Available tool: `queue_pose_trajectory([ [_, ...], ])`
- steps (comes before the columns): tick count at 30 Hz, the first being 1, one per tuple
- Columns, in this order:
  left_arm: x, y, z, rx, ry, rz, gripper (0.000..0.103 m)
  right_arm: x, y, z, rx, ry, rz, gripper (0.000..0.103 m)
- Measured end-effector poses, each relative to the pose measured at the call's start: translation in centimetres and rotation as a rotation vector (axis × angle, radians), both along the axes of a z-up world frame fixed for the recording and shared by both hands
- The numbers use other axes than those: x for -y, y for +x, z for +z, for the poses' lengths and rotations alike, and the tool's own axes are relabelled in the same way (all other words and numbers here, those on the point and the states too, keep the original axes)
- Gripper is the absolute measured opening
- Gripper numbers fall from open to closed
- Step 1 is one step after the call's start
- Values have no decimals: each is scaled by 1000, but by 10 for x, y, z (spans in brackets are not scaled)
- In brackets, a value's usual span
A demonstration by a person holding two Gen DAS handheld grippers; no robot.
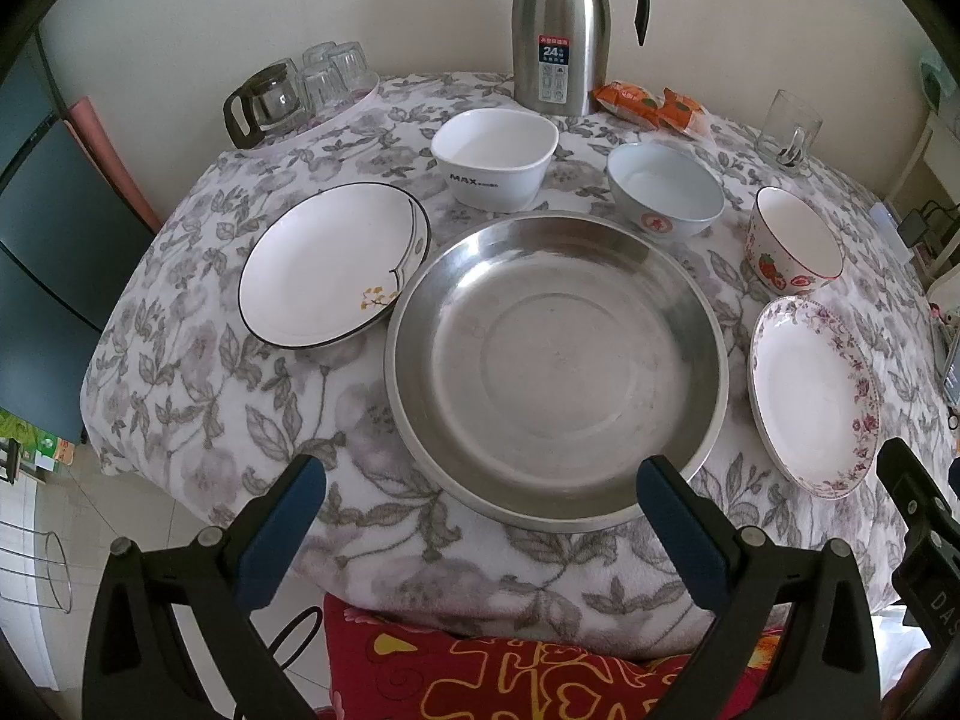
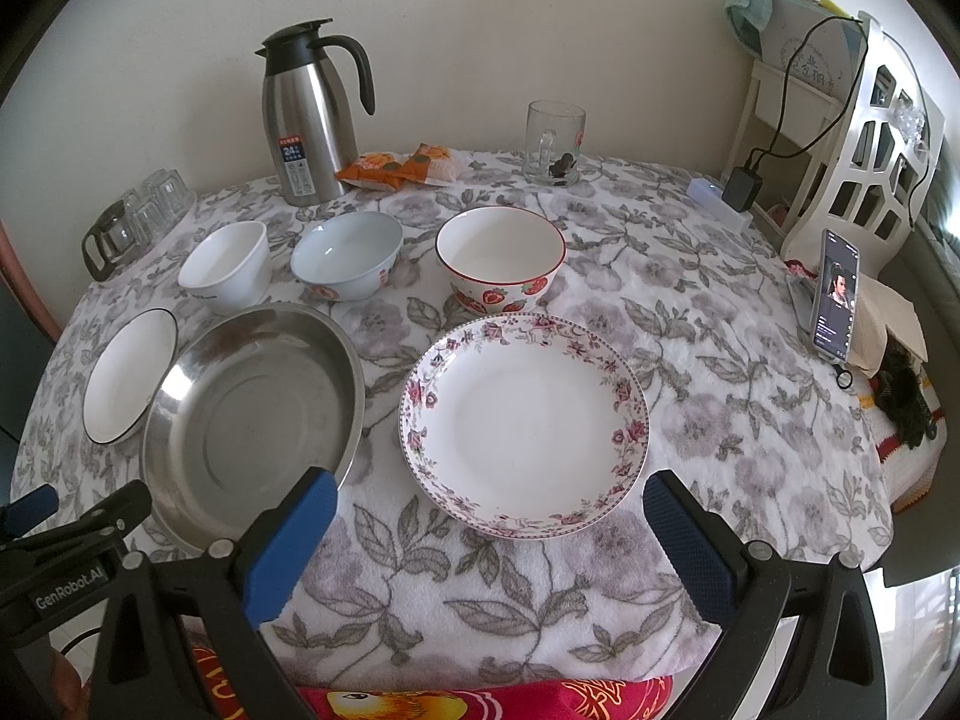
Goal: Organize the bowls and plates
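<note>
A large steel basin (image 1: 558,372) (image 2: 252,414) lies at the table's front middle. Left of it is a black-rimmed white plate (image 1: 333,267) (image 2: 129,375). To its right sits a floral-rimmed plate (image 1: 813,396) (image 2: 522,423). Behind stand a squarish white bowl (image 1: 495,156) (image 2: 225,267), a pale blue bowl (image 1: 663,189) (image 2: 348,255) and a strawberry bowl (image 1: 792,246) (image 2: 501,258). My left gripper (image 1: 480,474) hangs open just before the basin's near rim. My right gripper (image 2: 489,492) is open in front of the floral plate. Both hold nothing.
A steel thermos jug (image 1: 561,30) (image 2: 309,120), orange snack packets (image 1: 651,105), a glass mug (image 2: 552,144) and a tray of upturned glasses (image 1: 300,96) line the back. A phone (image 2: 834,294) and white rack (image 2: 864,138) stand at the right. A red cushion (image 1: 510,678) is below the front edge.
</note>
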State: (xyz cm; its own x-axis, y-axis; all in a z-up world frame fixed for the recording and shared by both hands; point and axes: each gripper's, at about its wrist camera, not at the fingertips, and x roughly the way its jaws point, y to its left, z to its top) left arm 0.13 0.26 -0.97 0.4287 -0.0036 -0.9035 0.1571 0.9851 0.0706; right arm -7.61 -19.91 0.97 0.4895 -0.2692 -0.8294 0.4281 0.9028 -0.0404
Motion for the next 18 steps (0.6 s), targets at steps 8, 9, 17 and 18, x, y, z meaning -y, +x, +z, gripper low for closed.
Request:
queue_pose_trajectory([
  [8, 0, -1, -1, -3, -1, 0, 103, 0, 0, 0, -1, 0, 0, 103],
  [9, 0, 0, -1, -3, -1, 0, 103, 0, 0, 0, -1, 0, 0, 103],
  [17, 0, 0, -2, -4, -2, 0, 103, 0, 0, 0, -1, 0, 0, 103],
  [18, 0, 0, -2, -4, -2, 0, 103, 0, 0, 0, -1, 1, 0, 103],
])
